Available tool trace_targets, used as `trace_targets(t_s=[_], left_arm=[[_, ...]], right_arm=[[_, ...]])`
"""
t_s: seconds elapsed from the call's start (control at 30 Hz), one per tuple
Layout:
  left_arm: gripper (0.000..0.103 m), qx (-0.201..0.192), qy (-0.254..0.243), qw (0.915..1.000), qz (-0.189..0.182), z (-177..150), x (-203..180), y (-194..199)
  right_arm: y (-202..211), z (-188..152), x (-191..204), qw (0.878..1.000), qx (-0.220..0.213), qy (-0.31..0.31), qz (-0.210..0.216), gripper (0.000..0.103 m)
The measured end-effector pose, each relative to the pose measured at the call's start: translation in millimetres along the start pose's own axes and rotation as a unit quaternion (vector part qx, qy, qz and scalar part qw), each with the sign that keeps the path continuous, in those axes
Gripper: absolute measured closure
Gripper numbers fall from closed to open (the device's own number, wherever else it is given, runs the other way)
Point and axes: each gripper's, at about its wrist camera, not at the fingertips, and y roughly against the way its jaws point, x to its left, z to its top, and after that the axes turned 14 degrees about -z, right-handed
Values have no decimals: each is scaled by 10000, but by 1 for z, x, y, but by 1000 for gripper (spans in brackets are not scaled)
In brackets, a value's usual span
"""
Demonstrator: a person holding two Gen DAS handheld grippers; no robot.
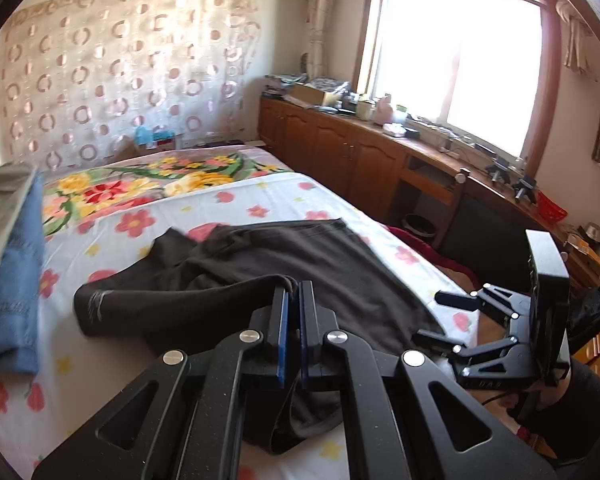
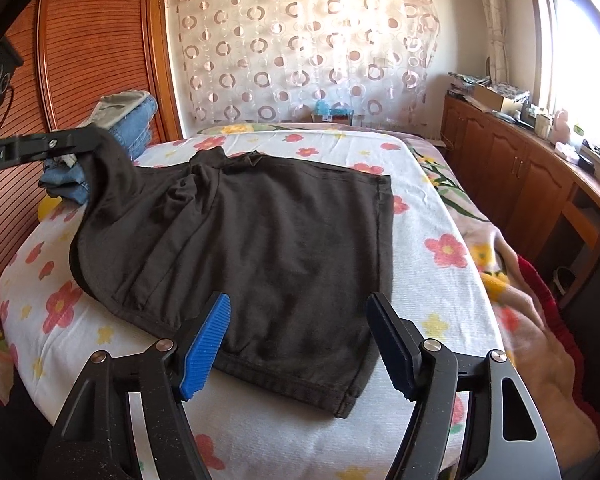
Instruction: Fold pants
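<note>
While my left tongs [image 1: 294,292] pinch a fold of the dark pants [image 2: 260,240] and hold that bit of cloth raised off the bed [image 2: 420,280], most of the garment lies spread flat across the flowered sheet. My right tongs [image 2: 298,320] stand apart over the near hem, close to the bed's near edge, their blue pads [image 2: 208,344] on either side of the cloth without pressing it; nothing is caught between them. From the right wrist view, the lifted part of the pants rises toward the bed's left edge, where my left tongs come in from the side. Folded blue jeans [image 2: 140,120] with a pale garment [image 2: 120,104] on top are stacked by the far left corner of the bed. Wooden cabinets [image 2: 520,168] run along the bed's right side, under the window [image 1: 460,60].
</note>
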Motion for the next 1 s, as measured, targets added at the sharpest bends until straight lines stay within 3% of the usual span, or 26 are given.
trace_targets(t_s=[0.2,0.3,0.4,0.43,0.53,0.6,0.67,0.8,1.0], left_arm=[[97,80,-24,9997,-225,12,-10,-21],[97,153,10,9997,-199,8,-12,-29],[97,175,110,9998,62,2,-9,-31],[92,186,123,9997,132,-1,-8,-30],[54,96,173,9996,176,-6,-3,-22],[45,24,210,9994,262,-10,1,-14],[25,12,273,9991,339,-14,8,-9],[21,50,410,9980,479,-30,25,0],[21,262,676,9941,800,-57,46,3]], right_arm=[[4,-4,-9,9999,-14,-105,-20,30],[2,-6,-14,9999,11,-154,-11,30],[0,-7,-15,9999,33,-167,-22,30],[-1,-8,-15,9998,43,-179,-23,30],[-2,-8,-14,9998,72,-200,-12,30],[-4,-7,-14,9998,94,-187,10,30],[-5,-6,-11,9998,100,-148,32,30],[-8,-3,-3,9999,102,-62,79,31],[-16,6,10,9996,116,23,273,44]])
